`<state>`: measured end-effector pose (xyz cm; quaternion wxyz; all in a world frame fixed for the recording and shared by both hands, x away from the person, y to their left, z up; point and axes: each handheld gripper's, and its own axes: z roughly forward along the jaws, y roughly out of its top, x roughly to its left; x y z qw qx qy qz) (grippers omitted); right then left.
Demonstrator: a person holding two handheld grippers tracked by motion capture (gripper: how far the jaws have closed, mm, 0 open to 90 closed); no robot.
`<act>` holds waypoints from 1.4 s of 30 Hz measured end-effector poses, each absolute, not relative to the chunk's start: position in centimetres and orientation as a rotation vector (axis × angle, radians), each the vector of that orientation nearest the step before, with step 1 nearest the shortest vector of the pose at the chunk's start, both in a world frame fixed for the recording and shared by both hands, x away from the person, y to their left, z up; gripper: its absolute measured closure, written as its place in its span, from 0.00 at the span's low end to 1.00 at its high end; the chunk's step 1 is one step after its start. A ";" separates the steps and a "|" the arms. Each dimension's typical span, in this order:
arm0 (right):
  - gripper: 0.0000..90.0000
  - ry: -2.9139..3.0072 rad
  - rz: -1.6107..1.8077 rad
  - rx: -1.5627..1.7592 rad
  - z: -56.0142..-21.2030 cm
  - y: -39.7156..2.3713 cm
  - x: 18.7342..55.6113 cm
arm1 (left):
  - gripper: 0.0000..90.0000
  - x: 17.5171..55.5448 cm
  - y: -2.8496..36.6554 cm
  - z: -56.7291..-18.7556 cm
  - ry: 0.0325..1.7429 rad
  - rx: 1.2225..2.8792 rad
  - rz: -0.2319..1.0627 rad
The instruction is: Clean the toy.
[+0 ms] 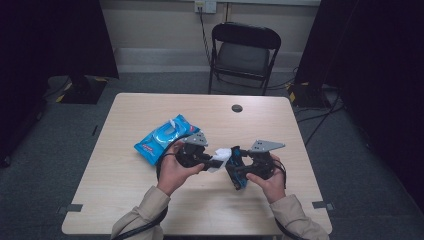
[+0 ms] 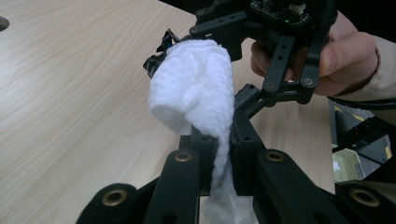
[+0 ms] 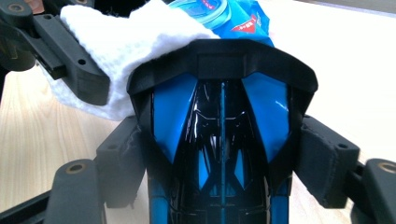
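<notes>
Wipe (image 1: 222, 153) between left tool (image 1: 216, 163) and toy car (image 1: 237, 170); packet (image 1: 166, 138) behind, on table (image 1: 150, 210).

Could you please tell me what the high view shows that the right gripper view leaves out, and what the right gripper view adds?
The high view alone takes in the folding chair, the whole table and both hands. The right gripper view alone gives the blue and black toy car close up, clamped between the right gripper pads. Both show the white wipe in the left gripper against the car, and the blue wipes pack.

Dim high view with black corners; both close views are brighter, glare streaking the glossy toy car (image 3: 222, 140).
</notes>
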<state>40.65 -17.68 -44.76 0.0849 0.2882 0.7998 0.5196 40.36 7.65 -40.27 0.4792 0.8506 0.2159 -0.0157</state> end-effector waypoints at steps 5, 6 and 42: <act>0.28 2.382 1.562 0.862 -44.8 -17.5 40.7 | 0.92 40.0 8.2 -40.5 0.527 2.082 -0.068; 0.28 2.381 1.565 0.863 -44.8 -17.5 40.7 | 0.92 40.0 8.4 -40.6 0.528 2.081 -0.087; 0.28 2.393 1.601 0.790 -44.4 -17.3 40.0 | 0.92 44.9 6.4 -39.2 0.676 1.984 -0.153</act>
